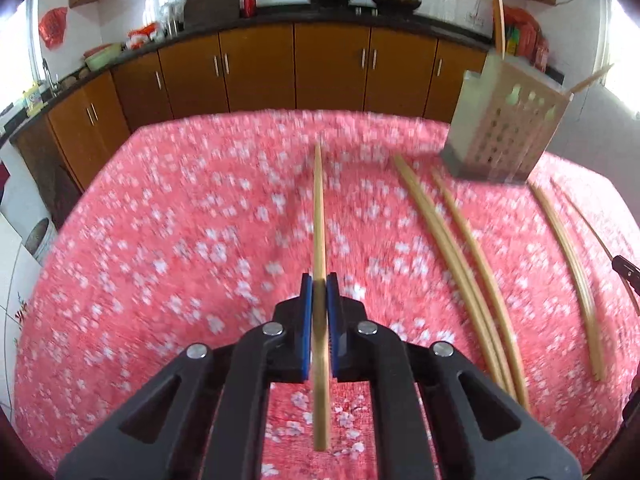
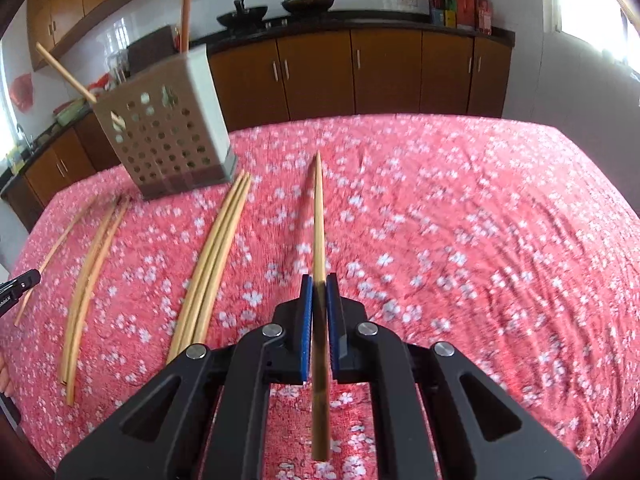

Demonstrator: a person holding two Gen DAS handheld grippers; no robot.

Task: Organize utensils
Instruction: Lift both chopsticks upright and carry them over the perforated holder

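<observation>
left gripper: jaws clamped on a chopstick
right gripper: jaws clamped on another chopstick
risk: a stick may pivot in its thin grip, miss the holder, or tip it

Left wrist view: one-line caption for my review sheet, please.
Left gripper shut on one chopstick above the floral tablecloth; loose chopsticks lie beside the perforated holder.
</observation>
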